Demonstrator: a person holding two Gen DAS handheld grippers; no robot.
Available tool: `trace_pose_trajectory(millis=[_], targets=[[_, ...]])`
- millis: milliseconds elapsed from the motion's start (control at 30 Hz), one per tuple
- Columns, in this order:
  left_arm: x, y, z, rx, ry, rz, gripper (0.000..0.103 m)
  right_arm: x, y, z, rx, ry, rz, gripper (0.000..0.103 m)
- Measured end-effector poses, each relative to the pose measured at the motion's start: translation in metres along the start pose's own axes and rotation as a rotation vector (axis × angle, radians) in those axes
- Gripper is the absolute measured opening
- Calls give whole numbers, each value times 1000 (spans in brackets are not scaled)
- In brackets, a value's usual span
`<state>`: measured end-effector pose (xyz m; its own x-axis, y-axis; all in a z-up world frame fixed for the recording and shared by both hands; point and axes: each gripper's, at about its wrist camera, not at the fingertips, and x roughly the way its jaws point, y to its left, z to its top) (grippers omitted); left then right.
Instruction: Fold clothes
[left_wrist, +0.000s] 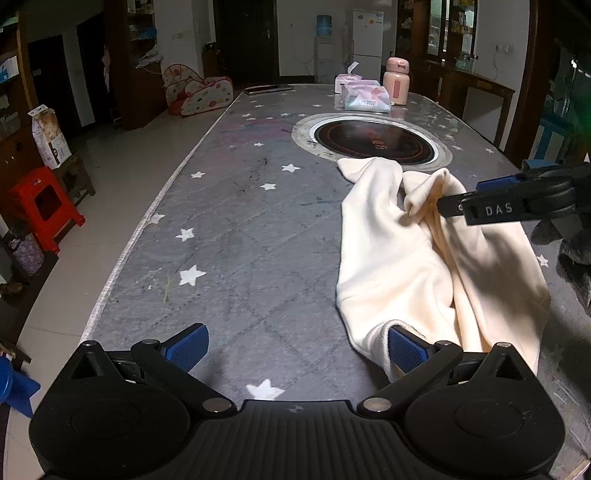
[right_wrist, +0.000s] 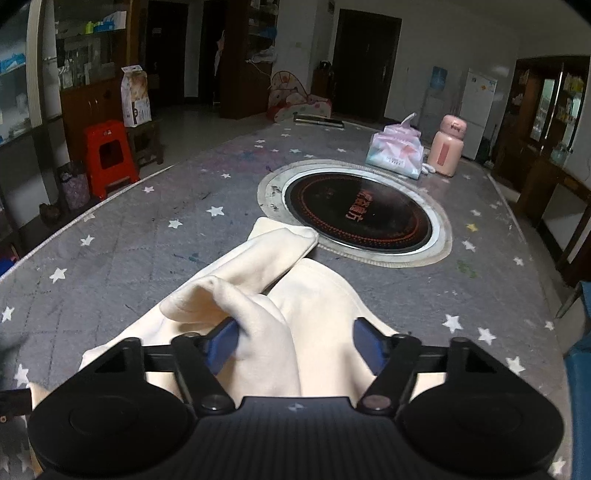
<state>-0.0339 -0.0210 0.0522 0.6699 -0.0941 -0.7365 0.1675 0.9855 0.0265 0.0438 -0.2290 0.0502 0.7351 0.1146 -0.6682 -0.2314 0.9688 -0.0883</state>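
A cream garment lies crumpled on the grey star-patterned table, one end reaching the round hob. My left gripper stands wide open at the garment's near hem, and its right fingertip touches the edge of the cloth. My right gripper hovers over the garment with a raised fold between its fingers. Its left pad rests against that fold, while the right pad stands clear of it. In the left wrist view the right gripper comes in from the right, at a bunched ridge of cloth.
A round black hob is set into the table just beyond the garment. A pink bottle and tissue packs stand at the far end. The table's left edge drops to a tiled floor with a red stool.
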Motion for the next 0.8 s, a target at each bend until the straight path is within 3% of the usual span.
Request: trace_pose_trajectory(millis=[133, 233, 433, 500, 567, 667, 733, 767, 800], targets=[[-3, 6, -2, -1, 3, 6, 103, 0, -3, 1, 26, -2, 35, 46], [-8, 10, -4, 3, -8, 10, 103, -2, -2, 2, 24, 1, 49, 45], [-17, 26, -6, -3, -25, 26, 103, -12, 4, 5, -6, -30, 58, 54], [-18, 31, -5, -13, -31, 31, 103, -10, 6, 6, -15, -34, 60, 63], [-18, 35, -2, -22, -35, 32, 103, -6, 7, 8, -18, -38, 52, 63], [-11, 35, 6, -36, -33, 15, 103, 1, 8, 10, -4, -30, 76, 54], [-6, 31, 12, -22, -49, 8, 103, 4, 9, 9, -3, -25, 87, 32], [-3, 28, 16, -14, -57, 4, 103, 2, 7, 9, 10, -30, 93, 15], [1, 25, 20, -7, -64, -5, 103, 1, 5, 8, 22, -35, 100, 14]])
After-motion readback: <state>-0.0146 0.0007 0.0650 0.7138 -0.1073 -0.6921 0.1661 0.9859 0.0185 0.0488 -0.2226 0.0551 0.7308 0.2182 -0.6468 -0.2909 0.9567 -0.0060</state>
